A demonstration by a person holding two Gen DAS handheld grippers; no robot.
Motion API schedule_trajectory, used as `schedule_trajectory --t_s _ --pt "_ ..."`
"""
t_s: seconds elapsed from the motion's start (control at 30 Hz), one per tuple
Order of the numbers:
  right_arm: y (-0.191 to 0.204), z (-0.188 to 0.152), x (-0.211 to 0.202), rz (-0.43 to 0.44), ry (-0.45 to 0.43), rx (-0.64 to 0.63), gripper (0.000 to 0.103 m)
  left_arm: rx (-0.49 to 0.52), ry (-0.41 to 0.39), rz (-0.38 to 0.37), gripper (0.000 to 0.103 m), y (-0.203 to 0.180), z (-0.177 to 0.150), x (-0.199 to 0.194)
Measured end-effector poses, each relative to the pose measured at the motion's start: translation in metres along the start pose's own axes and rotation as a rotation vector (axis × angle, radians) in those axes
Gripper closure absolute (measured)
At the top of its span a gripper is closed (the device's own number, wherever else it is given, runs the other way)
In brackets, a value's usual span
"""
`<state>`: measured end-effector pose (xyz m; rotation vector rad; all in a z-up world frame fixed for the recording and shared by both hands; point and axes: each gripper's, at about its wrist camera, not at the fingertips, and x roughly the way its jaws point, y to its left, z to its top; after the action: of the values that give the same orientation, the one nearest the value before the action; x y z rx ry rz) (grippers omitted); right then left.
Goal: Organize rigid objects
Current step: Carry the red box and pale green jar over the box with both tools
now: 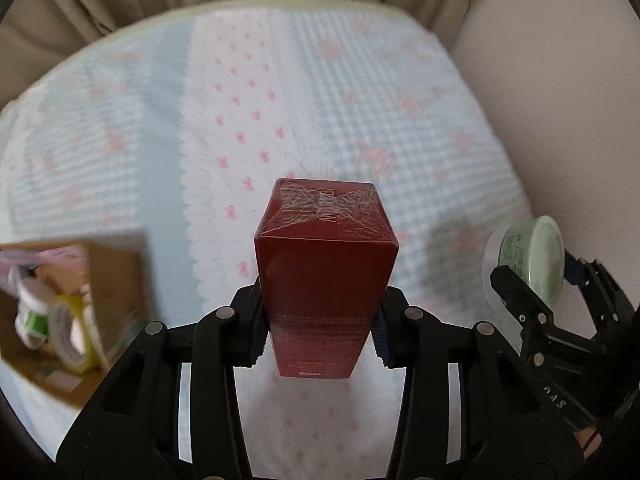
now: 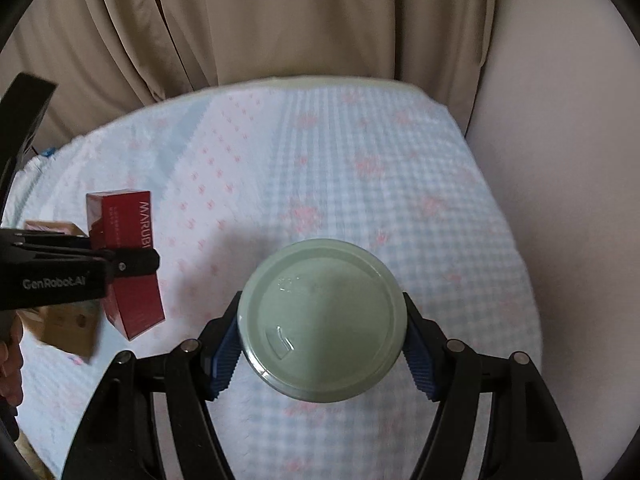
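Observation:
My left gripper (image 1: 320, 332) is shut on a tall red MARUBI box (image 1: 326, 276) and holds it upright above the bed. The same box shows in the right wrist view (image 2: 126, 264), clamped by the left gripper (image 2: 132, 262). My right gripper (image 2: 324, 344) is shut on a round pale green jar (image 2: 322, 320), its lid facing the camera. In the left wrist view the jar (image 1: 528, 260) sits in the right gripper (image 1: 532, 276) at the right edge.
An open cardboard box (image 1: 116, 264) lies at the left with a white jar (image 1: 34, 308) and a yellow tape roll (image 1: 74, 340) inside. A blue-and-pink patterned bedspread (image 1: 280, 100) covers the bed. Beige curtains (image 2: 280, 20) hang behind, and a pale wall (image 2: 560, 160) stands to the right.

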<state>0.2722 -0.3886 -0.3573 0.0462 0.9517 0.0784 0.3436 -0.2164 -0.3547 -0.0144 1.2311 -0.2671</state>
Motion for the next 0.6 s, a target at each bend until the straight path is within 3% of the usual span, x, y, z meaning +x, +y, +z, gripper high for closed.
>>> schedule_trajectory --t_s 0.27,0.6 --pt "0.034 0.034 -0.107 0.003 -0.051 -0.002 0.037 -0.054 -0.116 -0.009 0.065 0.025 -0.017 -0.121" --pt "0.116 0.060 -0.184 0.062 -0.098 -0.070 0.037 -0.149 -0.200 0.016 0.065 0.104 -0.066 -0.231"
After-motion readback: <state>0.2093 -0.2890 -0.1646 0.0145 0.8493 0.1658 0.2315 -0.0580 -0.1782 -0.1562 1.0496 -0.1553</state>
